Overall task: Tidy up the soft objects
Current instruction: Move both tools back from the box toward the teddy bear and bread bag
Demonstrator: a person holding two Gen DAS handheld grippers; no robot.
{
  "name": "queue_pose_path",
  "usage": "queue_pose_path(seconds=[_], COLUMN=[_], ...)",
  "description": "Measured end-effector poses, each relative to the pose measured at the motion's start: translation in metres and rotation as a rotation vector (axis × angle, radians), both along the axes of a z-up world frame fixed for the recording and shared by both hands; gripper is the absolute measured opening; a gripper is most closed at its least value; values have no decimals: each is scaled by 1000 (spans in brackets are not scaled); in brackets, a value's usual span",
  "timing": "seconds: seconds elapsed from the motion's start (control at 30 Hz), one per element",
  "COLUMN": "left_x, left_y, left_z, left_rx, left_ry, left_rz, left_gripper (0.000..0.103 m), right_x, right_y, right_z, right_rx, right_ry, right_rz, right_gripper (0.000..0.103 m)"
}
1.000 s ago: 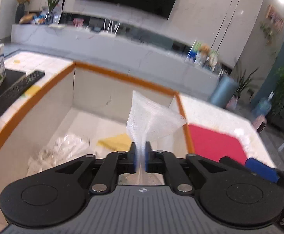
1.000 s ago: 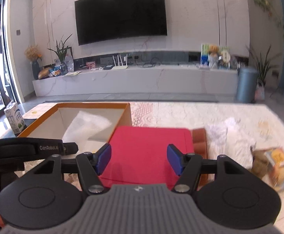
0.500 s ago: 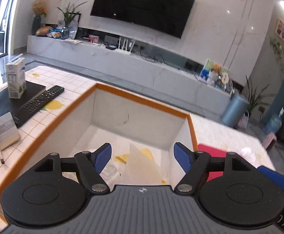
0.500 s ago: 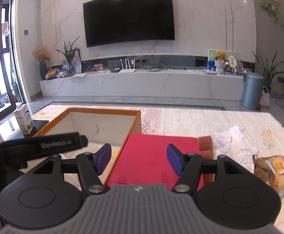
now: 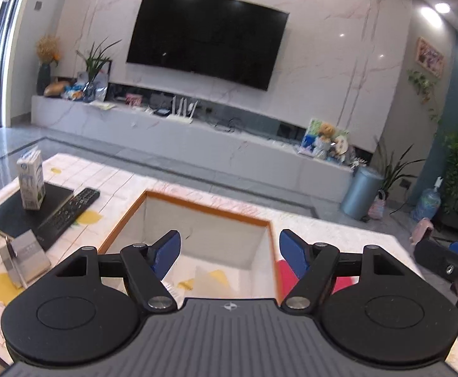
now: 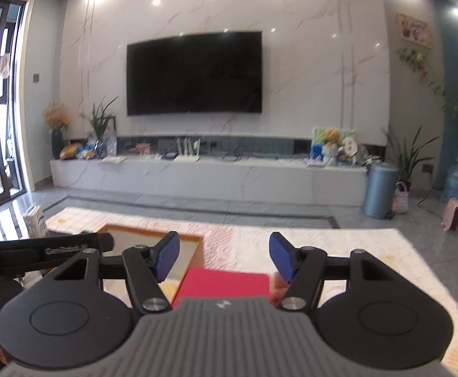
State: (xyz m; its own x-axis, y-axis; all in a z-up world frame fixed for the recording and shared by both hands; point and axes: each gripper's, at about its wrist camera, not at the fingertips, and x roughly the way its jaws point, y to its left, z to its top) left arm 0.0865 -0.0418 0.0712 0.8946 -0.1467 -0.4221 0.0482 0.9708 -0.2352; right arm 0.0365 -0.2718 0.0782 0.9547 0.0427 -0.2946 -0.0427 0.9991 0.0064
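Note:
My left gripper (image 5: 229, 251) stands open and holds nothing, raised above the orange-rimmed white box (image 5: 203, 208). Down in the box lie a pale white cloth (image 5: 208, 279) and a yellow piece (image 5: 217, 275). To the right of the box a red mat (image 5: 284, 267) peeks out. My right gripper (image 6: 224, 256) is open too, with nothing between its blue pads, above the red mat (image 6: 225, 284) and right of the box (image 6: 153, 235). The left gripper's black body (image 6: 46, 248) shows at the left of the right wrist view, with part of a hand below it.
On the tiled table left of the box are a milk carton (image 5: 31, 180), a remote control (image 5: 68, 212) on a dark mat, and a small metal stand (image 5: 24, 259). A lace cloth (image 6: 339, 251) covers the table to the right. A TV wall stands far behind.
The left gripper opened and let go of the white mesh cloth, which dropped into the box. Both grippers rose and tilted up, so less of the table shows.

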Motion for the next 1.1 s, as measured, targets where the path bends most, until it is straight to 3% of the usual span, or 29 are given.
queue_pose_path(seconds=[0.37,0.5,0.77,0.93,1.1], left_x=[-34,-29,0,15,28], left_y=[-64,-92,-144,-180,-211], left_z=[42,41,10,-31,-74], left_rx=[52,46,28,37,61], left_ry=[-88,-76,14,66,125], left_rz=[-91,-107,-173,-188,-184], left_gripper=[85,85,85,85,85], right_x=[-79,-84,-53,-19,17], right_y=[-73,-108,-170,-195,-213], right_z=[56,65,81,60,-7], right_rx=[45,32,-138,-134,-92], right_ry=[-155,-130,-45,-7,106], right_rz=[-207,-285,-388,-445,-414], right_gripper=[67,67,67,70,70])
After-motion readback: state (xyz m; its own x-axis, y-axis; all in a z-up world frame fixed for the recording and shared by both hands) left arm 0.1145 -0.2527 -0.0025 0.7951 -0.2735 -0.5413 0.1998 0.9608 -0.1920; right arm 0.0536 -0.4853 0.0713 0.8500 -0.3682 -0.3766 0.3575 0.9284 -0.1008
